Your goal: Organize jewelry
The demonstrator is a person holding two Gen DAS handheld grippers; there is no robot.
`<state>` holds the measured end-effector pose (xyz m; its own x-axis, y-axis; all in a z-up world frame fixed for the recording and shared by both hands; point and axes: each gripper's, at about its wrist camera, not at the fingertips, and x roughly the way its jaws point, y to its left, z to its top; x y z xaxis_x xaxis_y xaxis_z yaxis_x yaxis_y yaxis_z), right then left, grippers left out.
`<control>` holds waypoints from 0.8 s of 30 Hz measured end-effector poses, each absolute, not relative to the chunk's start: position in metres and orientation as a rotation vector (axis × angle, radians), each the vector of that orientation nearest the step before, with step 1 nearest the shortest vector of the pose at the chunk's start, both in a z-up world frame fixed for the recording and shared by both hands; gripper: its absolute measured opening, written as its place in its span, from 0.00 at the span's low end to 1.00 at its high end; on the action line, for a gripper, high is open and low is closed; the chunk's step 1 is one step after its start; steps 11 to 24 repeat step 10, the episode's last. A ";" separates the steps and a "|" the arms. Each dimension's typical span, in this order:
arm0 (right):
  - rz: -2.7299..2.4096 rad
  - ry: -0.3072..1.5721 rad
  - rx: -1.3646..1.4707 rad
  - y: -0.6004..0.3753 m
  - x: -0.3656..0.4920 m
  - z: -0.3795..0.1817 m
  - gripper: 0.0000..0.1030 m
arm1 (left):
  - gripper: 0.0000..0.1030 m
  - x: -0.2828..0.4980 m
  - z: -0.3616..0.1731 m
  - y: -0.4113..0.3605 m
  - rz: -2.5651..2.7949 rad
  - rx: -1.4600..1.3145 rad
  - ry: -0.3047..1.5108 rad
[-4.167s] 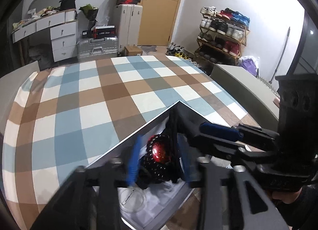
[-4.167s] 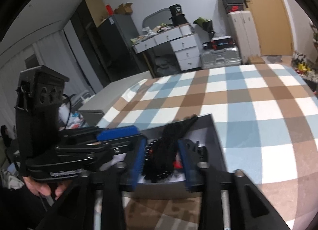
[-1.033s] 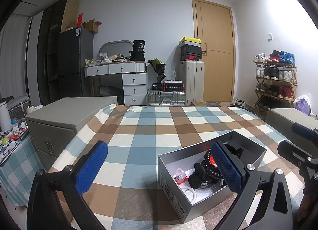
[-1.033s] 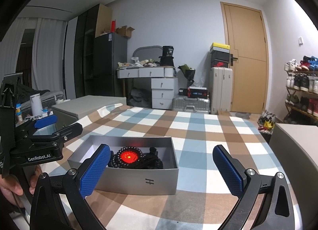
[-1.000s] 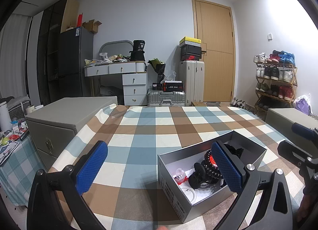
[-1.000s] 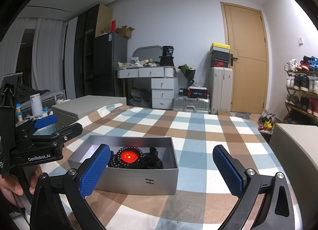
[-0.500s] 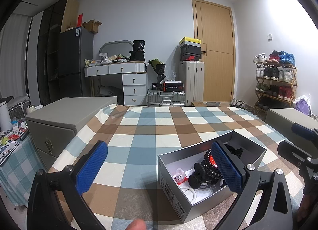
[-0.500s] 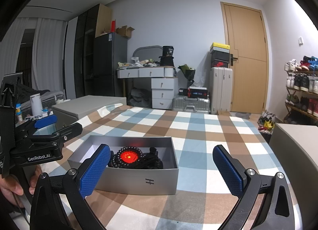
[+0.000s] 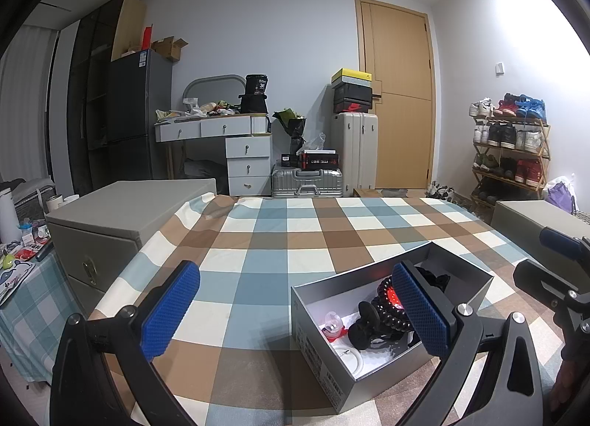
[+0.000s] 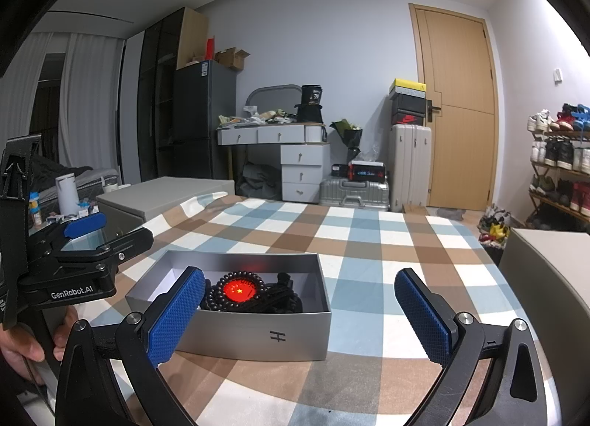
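A silver open box (image 9: 372, 381) sits on the checked tablecloth; it also shows in the right wrist view (image 10: 254, 337). Inside lie a black bead bracelet (image 9: 387, 315) with a glowing red disc (image 10: 239, 290), a black clip (image 9: 363, 326), a small red and clear piece (image 9: 333, 326) and a clear ring (image 9: 350, 356). My left gripper (image 9: 295, 308) is open and empty, pulled back from the box's left front. My right gripper (image 10: 300, 310) is open and empty, in front of the box.
The checked table (image 9: 280, 241) stretches away behind the box. A grey storage box (image 9: 121, 212) stands at the left, another (image 10: 549, 271) at the right. A desk with drawers (image 9: 236, 153), suitcases (image 9: 306, 179) and a shoe rack (image 9: 512, 153) line the back.
Since 4.2 s ago both grippers have let go of the beads, opened wide and pulled back from the box. Over the last second nothing has visibly moved.
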<state>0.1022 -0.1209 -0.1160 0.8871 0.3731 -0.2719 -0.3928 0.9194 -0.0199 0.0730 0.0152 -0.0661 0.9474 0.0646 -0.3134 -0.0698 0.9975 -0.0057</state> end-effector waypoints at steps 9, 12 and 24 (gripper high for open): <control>0.399 0.268 -0.075 -0.121 0.102 -0.116 1.00 | 0.99 0.073 -0.066 0.015 0.067 -0.016 0.319; 0.399 0.267 -0.075 -0.121 0.102 -0.116 1.00 | 0.99 0.073 -0.067 0.014 0.067 -0.016 0.320; 0.399 0.267 -0.075 -0.121 0.102 -0.116 1.00 | 0.99 0.073 -0.067 0.014 0.067 -0.016 0.320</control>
